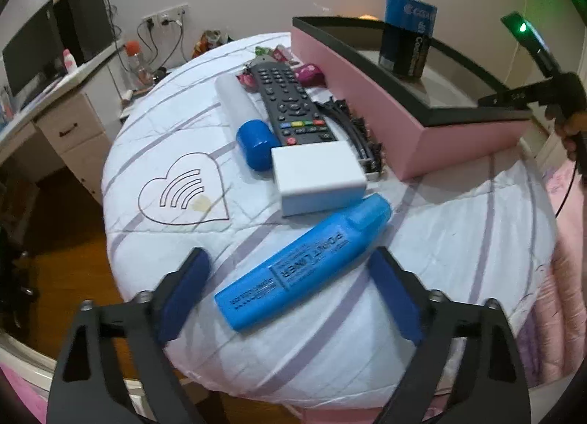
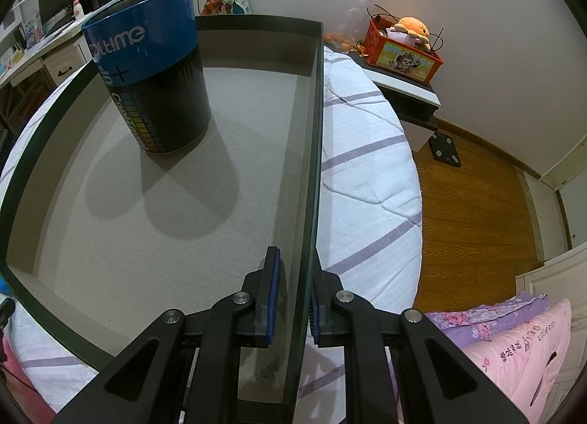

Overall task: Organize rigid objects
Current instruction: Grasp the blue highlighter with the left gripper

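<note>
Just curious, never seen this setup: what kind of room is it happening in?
Most likely a bedroom in a home: things lie on a quilted bed, a pink pillow sits beside it, and a desk with a monitor stands by the wall.

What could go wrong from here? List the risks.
1. The open left claw straddles the blue highlighter at a slant; closing could twist or roll it away.
2. The right claw pinches the pink box wall; a tug may topple the tall can.
</note>
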The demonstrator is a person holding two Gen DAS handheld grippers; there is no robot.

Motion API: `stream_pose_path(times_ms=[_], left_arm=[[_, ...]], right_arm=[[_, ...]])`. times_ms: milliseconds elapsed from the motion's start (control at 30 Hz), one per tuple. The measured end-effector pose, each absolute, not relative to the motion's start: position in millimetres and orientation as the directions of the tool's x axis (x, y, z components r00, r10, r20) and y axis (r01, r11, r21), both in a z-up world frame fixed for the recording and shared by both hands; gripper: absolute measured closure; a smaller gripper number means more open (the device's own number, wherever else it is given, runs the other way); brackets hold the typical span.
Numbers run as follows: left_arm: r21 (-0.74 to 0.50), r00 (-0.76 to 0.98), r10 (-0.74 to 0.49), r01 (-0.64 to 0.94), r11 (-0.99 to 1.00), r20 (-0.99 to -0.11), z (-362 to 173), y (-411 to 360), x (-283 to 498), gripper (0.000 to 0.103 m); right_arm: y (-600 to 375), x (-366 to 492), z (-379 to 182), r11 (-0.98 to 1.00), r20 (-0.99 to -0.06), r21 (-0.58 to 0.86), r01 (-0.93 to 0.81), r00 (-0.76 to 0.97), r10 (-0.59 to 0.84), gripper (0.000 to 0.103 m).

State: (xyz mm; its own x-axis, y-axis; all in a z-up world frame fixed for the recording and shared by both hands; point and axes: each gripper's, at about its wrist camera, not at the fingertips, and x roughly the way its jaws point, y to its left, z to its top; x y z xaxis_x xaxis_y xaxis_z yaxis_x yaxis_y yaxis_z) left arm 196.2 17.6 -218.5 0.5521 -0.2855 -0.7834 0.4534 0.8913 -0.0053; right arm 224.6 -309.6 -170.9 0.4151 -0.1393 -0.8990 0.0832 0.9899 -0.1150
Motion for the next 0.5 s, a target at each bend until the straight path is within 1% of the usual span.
stream_pose_path(times_ms=[33, 100, 133, 167, 233, 333, 433, 500], left_arm=[[-0.019, 0.543, -0.299, 0.461, 0.887, -0.785, -218, 17, 195, 0.028], [-0.027, 0.544, -0.304, 0.459, 0.888, -0.782, -216, 17, 194, 0.030], [-0.029, 0.545, -0.307, 0.459, 0.888, -0.780, -215, 16, 192, 0.035], [-0.056, 0.531, -0.334, 0.472, 0.880, -0.779, -214, 15, 190, 0.045], [-0.115, 0.506, -0.378, 0.475, 0.872, -0.775, -213, 16, 188, 0.051], [-0.142, 0.496, -0.383, 0.456, 0.879, -0.779, -212, 14, 188, 0.054], [-0.141, 0.482, -0.379, 0.459, 0.877, -0.790, -210, 9, 185, 0.059], [-0.156, 0.476, -0.389, 0.457, 0.875, -0.788, -210, 7, 185, 0.052]], right_arm=[[-310, 225, -171, 0.990, -0.899, -0.114, 0.084, 0.415, -0.138, 0.089], [-309, 225, -171, 0.990, -0.899, -0.114, 0.083, 0.416, -0.139, 0.089], [-309, 225, -171, 0.990, -0.899, -0.114, 0.084, 0.416, -0.139, 0.089], [-309, 225, -171, 0.990, -0.899, -0.116, 0.084, 0.416, -0.140, 0.089], [-310, 225, -170, 0.990, -0.898, -0.115, 0.084, 0.417, -0.140, 0.089], [-309, 224, -171, 0.989, -0.897, -0.118, 0.084, 0.417, -0.142, 0.089], [-309, 224, -171, 0.989, -0.897, -0.119, 0.083, 0.417, -0.143, 0.088], [-309, 224, -171, 0.990, -0.897, -0.118, 0.084, 0.418, -0.142, 0.088]])
